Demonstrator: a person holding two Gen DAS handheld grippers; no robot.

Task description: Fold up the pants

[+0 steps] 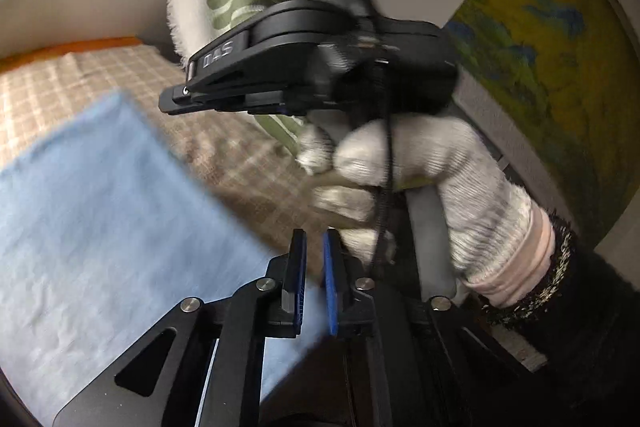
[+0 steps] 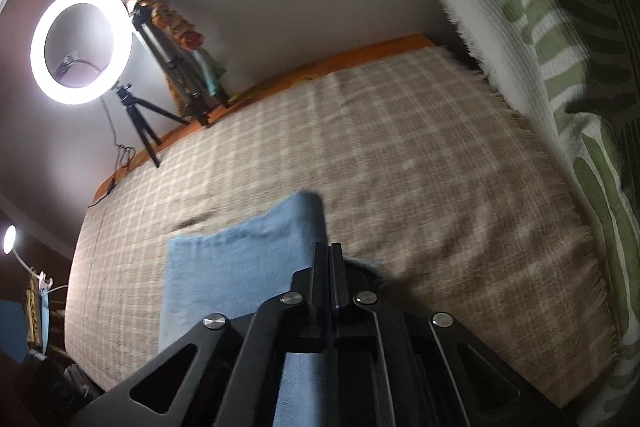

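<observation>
Light blue pants [image 1: 100,207] hang close in front of the left wrist view, above a plaid blanket [image 1: 240,155]. One edge of the cloth runs slantwise from the tip of my right gripper [image 1: 170,101] down into my left gripper [image 1: 314,259]. The left gripper's blue pads [image 1: 329,275] stand close together with the cloth edge between them. A white-gloved hand [image 1: 400,167] holds the right gripper. In the right wrist view my right gripper [image 2: 329,255] is shut tight, and a raised corner of the pants [image 2: 240,259] peaks just past its tips. Both views are motion-blurred.
The plaid blanket [image 2: 400,147] covers a bed against a pale wall. A green-striped cushion [image 2: 540,47] lines the right side. A lit ring light [image 2: 80,45] and a tripod [image 2: 176,67] stand at the far edge. A yellow painting [image 1: 540,47] hangs on the right.
</observation>
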